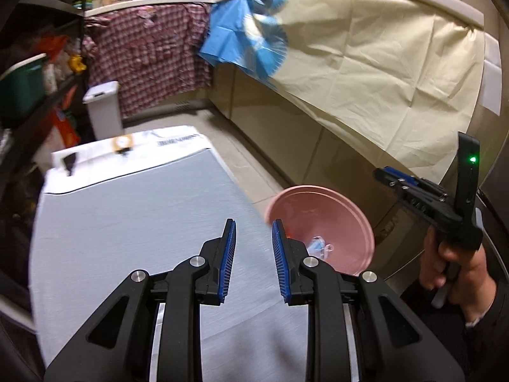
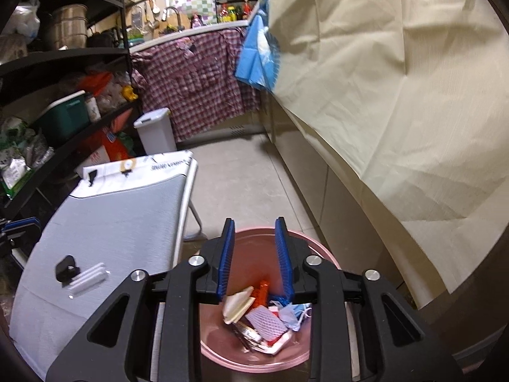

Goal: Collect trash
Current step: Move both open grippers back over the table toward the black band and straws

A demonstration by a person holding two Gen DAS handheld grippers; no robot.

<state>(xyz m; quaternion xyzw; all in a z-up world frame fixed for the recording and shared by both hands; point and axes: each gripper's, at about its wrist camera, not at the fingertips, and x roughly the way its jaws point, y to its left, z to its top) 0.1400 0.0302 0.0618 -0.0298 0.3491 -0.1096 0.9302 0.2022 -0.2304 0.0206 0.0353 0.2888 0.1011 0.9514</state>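
The round pink plastic bin (image 2: 254,343) sits on the floor at three o'clock of the grey cloth-covered table (image 2: 105,222). Only the right wrist view shows its contents (crumpled paper, wrappers, a blue mask). Both the left hand-held gripper (image 1: 254,234) and right hand-held gripper (image 2: 255,234) stand partly open, holding nothing.

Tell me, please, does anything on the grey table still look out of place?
Yes: a small black piece and a white ridged piece lie on the grey table, while the other scraps sit in the pink bin.
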